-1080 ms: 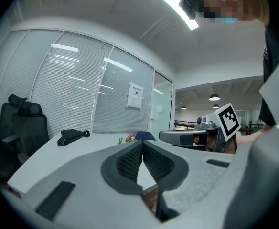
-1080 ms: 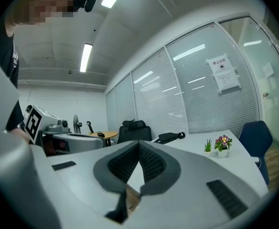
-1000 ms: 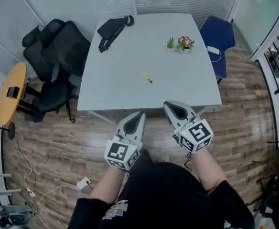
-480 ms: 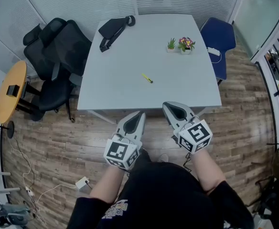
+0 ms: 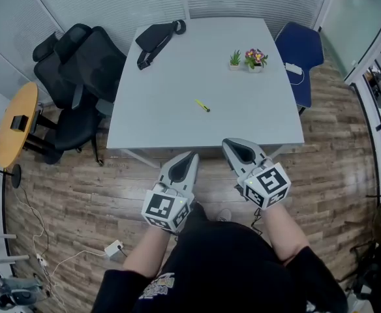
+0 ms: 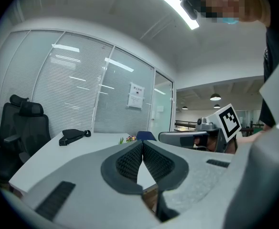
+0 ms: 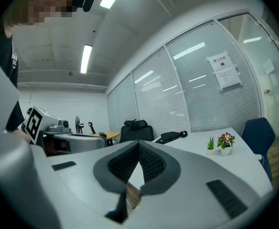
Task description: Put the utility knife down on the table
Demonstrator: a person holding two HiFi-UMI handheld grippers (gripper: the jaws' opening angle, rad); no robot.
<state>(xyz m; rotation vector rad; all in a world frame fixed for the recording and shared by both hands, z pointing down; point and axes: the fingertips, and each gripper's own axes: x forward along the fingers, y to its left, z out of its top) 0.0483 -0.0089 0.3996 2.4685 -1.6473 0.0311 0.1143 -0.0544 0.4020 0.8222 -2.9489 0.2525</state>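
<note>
We see a pale grey table (image 5: pixel 177 77) in the upper middle of the head view, with a yellow utility knife (image 5: pixel 201 105) at its centre, a black bag (image 5: pixel 156 39) at its upper left, and pink-purple flowers (image 5: pixel 254 59) beside a green plant (image 5: pixel 235 59) at its upper right. The floor (image 5: pixel 79 201) is brown wood planking. The left gripper (image 5: pixel 192 155) and right gripper (image 5: pixel 227 143) are grey, their cubes patterned in black-and-white squares. We see a blue chair (image 5: pixel 297 51) at the upper right, black office chairs (image 5: pixel 79 70) at the upper left and an orange-yellow round table (image 5: pixel 14 126) at the left.

Head view drifted v. slightly, table (image 5: pixel 177 70) a hair right
</note>
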